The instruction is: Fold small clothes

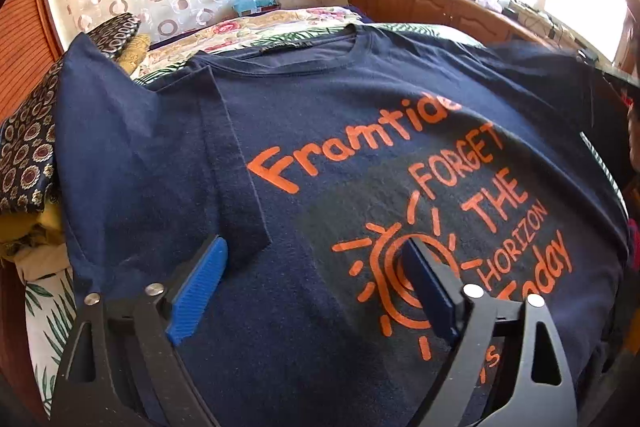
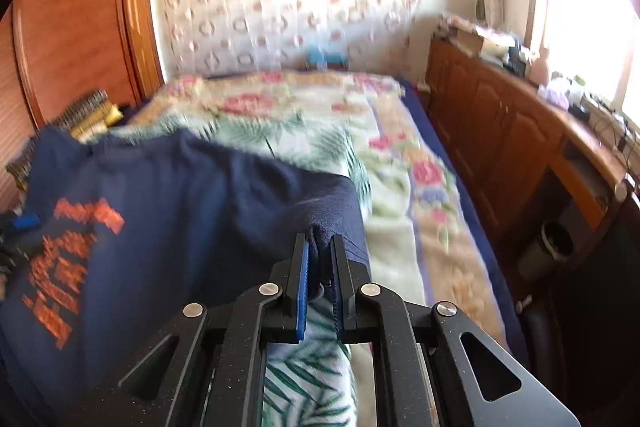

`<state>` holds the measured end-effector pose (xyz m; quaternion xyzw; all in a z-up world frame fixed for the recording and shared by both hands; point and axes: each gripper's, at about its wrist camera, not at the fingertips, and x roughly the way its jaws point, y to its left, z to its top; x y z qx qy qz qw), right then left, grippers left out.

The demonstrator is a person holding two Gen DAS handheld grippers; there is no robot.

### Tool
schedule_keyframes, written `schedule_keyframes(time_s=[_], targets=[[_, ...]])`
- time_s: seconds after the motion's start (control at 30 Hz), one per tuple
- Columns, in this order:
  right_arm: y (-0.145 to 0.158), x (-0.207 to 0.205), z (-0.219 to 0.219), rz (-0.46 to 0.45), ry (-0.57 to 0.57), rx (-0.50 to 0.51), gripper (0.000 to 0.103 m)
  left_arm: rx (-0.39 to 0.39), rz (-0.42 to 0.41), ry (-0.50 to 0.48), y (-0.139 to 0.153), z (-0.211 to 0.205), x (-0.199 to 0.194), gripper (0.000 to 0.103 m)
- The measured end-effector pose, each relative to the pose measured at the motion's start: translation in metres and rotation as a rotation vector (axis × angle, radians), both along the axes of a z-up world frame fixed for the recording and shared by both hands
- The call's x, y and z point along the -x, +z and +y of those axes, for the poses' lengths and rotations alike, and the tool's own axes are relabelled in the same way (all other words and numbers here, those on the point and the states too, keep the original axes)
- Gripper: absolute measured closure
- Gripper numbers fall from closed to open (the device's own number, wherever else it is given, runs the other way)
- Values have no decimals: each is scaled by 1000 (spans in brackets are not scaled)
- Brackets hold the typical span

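Note:
A navy T-shirt [image 1: 328,115] with orange print lies front up on the bed, its left side and sleeve folded in over the body. My left gripper [image 1: 316,247] is open just above the shirt, with one finger near the folded edge and the other over the orange sun. In the right wrist view the same T-shirt [image 2: 168,187] lies at the left. My right gripper [image 2: 320,243] is shut on the shirt's right sleeve and holds that edge lifted off the bed.
The bed has a floral blanket [image 2: 312,115] and a leaf-print sheet [image 2: 308,383]. Folded patterned cloths [image 1: 28,155] are stacked at the left edge. A wooden cabinet [image 2: 500,131] with clutter runs along the right. A wardrobe [image 2: 80,19] stands at the left.

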<state>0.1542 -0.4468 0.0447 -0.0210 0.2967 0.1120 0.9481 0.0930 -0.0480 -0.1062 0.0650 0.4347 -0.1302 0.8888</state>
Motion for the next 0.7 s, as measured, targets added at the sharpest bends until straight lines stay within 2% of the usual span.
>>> schedule_keyframes(time_s=[0.13,0.27,0.37,0.53,0.63,0.67,0.7], targets=[[21,7,22,-49,70,-2,93,4,3,0,1,1,-1,12],[27,9,57,-60,172,8,93,1,2,-1,0,1,0,11],[17,7,81,-29,248,-3,93,2,2,0,0,0,0,11],[-23,-4,109,107,335,-38,93,16,-7,-14,3,0,2,11],[-35,-11,113,127,334,-23,86,30,-25,-20,8,1,7,11],[-36,-12,110,130,333,-32,79,34,-34,-18,10,2,9,11],[-34,-13,108,135,334,-52,68,38,-41,-16,12,3,9,11]])
